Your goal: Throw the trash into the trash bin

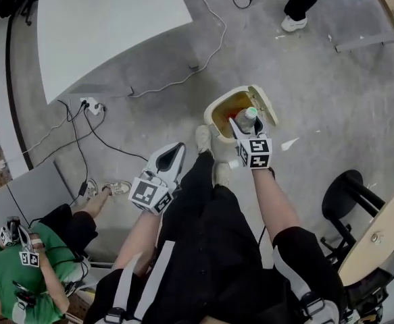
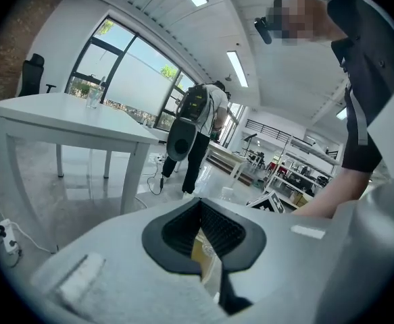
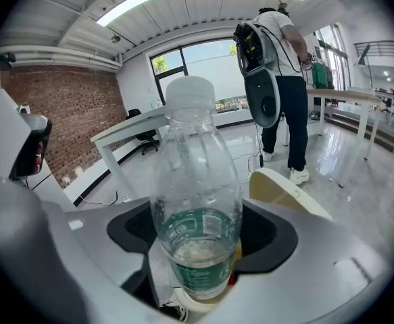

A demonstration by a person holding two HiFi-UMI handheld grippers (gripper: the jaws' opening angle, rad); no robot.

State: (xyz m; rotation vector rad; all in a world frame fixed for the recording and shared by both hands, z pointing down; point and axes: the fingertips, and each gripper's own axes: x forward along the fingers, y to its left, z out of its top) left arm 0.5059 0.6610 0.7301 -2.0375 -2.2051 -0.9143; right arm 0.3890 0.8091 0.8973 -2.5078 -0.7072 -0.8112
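The right arm reaches forward and down. Its right claw (image 1: 246,128) tilts downward, jaws wide and clamped around a clear bottle (image 1: 248,116) that stands up between them, cap pointing away. Just beyond and below that claw sits the bin (image 1: 215,108), lid open, its inside orange-brown, contents unclear. The left claw (image 1: 175,151) hangs left of and behind the right one, jaws pressed almost together, nothing clearly held. Only the right gripper view shows the bottle's green label. Only the head view shows the bin's inside.
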